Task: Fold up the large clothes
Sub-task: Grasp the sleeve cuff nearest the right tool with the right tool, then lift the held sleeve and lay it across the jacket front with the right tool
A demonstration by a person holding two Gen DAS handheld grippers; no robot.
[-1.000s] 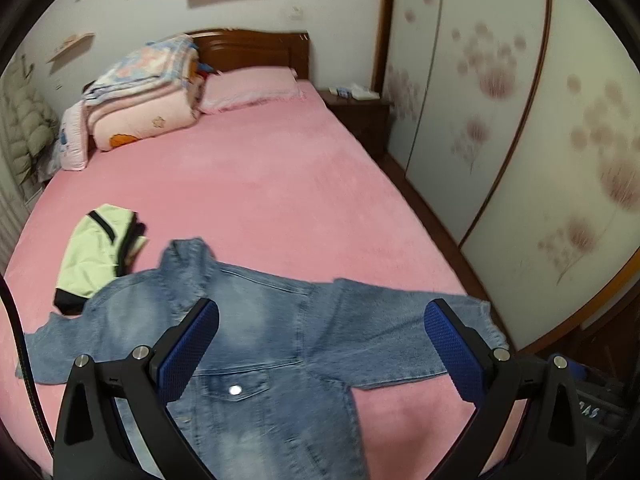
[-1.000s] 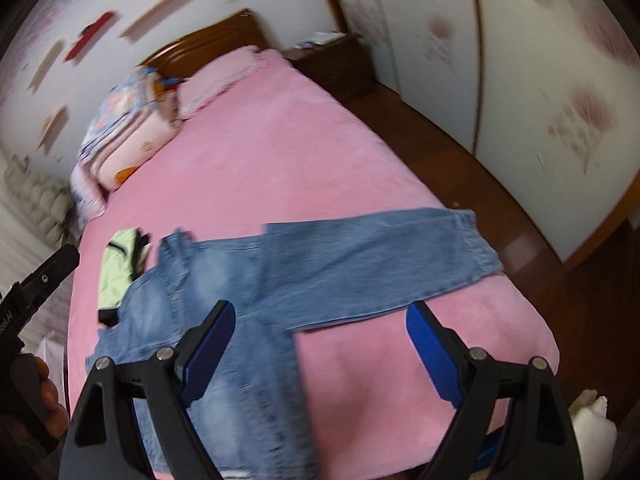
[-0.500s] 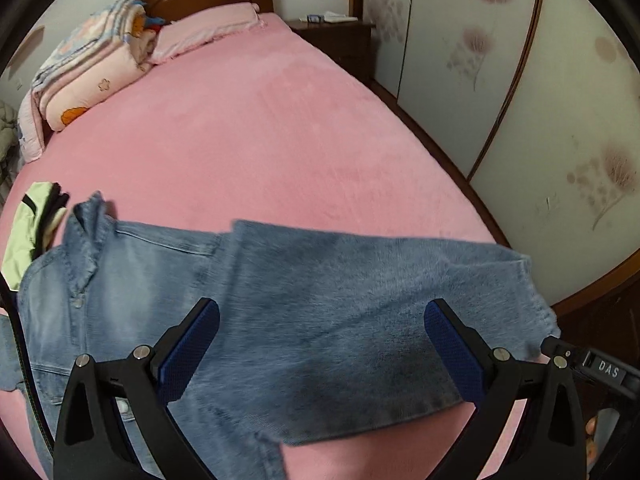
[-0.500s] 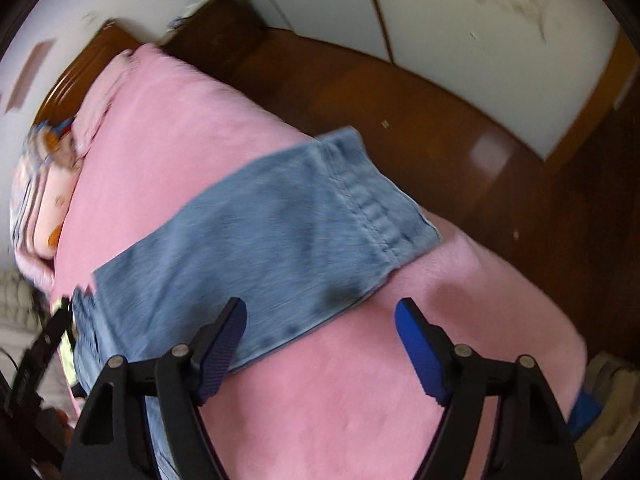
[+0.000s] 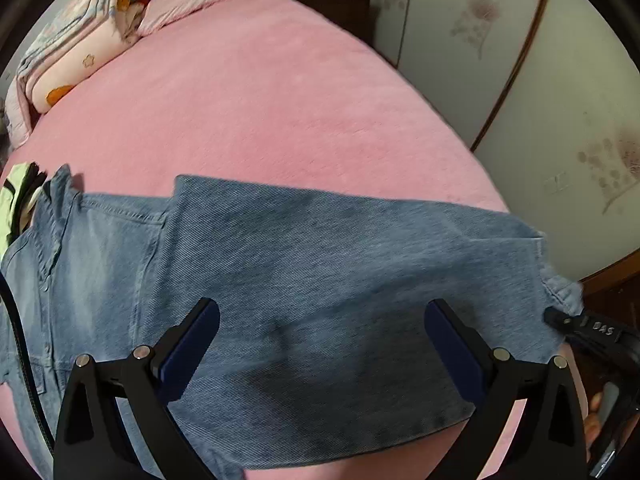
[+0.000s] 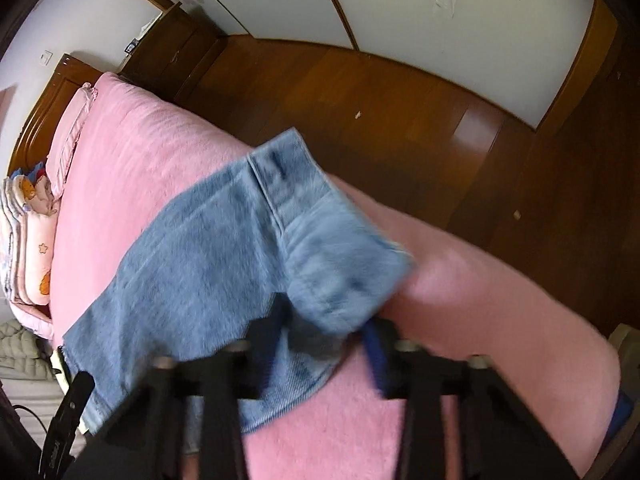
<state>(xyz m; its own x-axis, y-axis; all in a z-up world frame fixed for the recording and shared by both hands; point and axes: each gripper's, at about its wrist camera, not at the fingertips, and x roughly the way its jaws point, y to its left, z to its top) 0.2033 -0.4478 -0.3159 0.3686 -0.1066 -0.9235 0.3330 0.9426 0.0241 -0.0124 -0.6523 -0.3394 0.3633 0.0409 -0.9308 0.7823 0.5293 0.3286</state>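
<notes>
A denim jacket (image 5: 248, 280) lies spread on the pink bed (image 5: 256, 92), its collar toward the folded quilts (image 5: 68, 60) at the headboard and one sleeve (image 5: 360, 264) stretched across to the bed's edge by the wardrobe (image 5: 560, 80). The left gripper (image 5: 322, 340) hangs over that sleeve with its jaws released and wide apart; the sleeve's middle lies below and between them, and no pad presses on the cloth. The right gripper (image 6: 320, 340) is at the sleeve's cuff (image 6: 320, 240), at the bed's edge over the wooden floor (image 6: 400, 92). Its jaws have just been closing and now pinch the cuff, whose cloth bunches up between the two fingers and lifts a little off the bed. A green-and-black garment (image 5: 16, 200) lies just beside the jacket's collar, on the side away from the wardrobe.
</notes>
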